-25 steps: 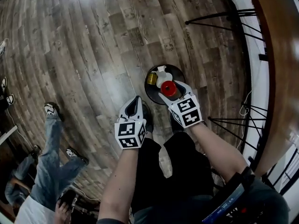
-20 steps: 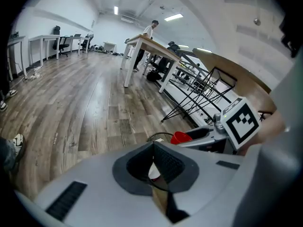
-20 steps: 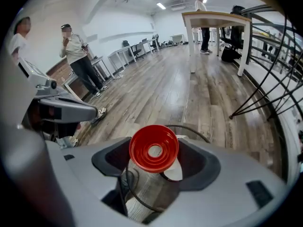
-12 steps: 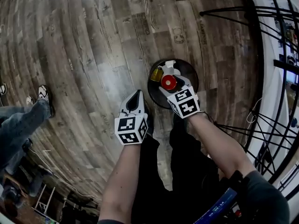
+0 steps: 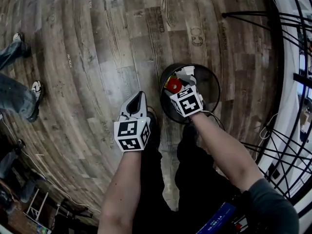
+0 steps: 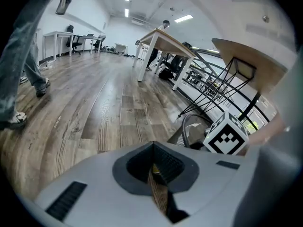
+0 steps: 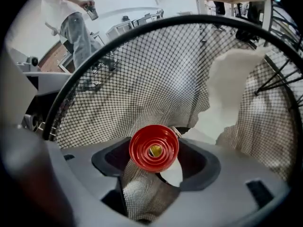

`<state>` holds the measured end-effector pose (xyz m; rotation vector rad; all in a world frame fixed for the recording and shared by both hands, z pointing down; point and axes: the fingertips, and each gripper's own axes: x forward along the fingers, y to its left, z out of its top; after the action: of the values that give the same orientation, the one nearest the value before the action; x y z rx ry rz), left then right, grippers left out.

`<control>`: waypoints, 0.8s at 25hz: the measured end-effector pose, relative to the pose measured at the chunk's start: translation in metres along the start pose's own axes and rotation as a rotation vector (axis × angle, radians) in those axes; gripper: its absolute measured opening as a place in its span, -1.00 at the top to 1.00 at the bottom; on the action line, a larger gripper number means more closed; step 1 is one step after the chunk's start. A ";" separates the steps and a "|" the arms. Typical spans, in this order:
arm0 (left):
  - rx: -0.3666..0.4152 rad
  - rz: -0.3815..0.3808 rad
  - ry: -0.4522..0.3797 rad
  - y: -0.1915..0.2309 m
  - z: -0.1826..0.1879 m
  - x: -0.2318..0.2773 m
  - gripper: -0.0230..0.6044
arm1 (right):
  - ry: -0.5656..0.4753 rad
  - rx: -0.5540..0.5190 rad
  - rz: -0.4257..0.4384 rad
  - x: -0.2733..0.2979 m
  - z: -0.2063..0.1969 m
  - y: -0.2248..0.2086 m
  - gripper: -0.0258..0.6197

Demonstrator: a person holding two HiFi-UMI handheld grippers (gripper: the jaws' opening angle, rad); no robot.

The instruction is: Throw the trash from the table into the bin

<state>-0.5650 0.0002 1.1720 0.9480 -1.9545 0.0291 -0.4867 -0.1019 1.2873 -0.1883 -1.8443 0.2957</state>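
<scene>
A black wire-mesh bin [image 5: 210, 84] stands on the wood floor in front of the person's feet. My right gripper [image 5: 176, 87] reaches down into its mouth, shut on a red round container [image 5: 173, 85]. In the right gripper view the red container [image 7: 154, 148] shows ringed, end-on, between the jaws, with the bin's rim [image 7: 142, 30] and mesh wall all round. Crumpled white paper [image 7: 232, 93] lies inside the bin. My left gripper [image 5: 139, 97] hangs left of the bin over the floor, jaws together and nothing in them. The bin [image 6: 189, 126] shows to its right in the left gripper view.
A table on black wire legs [image 5: 287, 57] stands close at the right of the bin. Another person's legs and shoes [image 5: 17, 94] are at the far left. More tables [image 6: 165, 44] stand further off across the wood floor [image 5: 97, 43].
Both grippers have sunk. The right one carried the red container from above the bin down into its mouth. The people at the left have shifted in the view.
</scene>
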 end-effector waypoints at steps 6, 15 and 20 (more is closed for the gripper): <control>-0.017 0.013 -0.038 0.006 0.006 -0.003 0.89 | 0.029 -0.004 -0.013 0.020 0.003 -0.010 -0.05; -0.012 0.073 -0.061 -0.016 0.023 -0.079 0.89 | -0.076 -0.039 0.011 -0.080 0.043 0.014 -0.07; -0.009 0.041 -0.108 -0.058 0.071 -0.138 0.89 | -0.178 -0.013 0.015 -0.191 0.077 0.037 -0.07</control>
<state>-0.5440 0.0163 1.0080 0.9206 -2.0719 -0.0077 -0.5066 -0.1280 1.0809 -0.1896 -2.0220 0.3188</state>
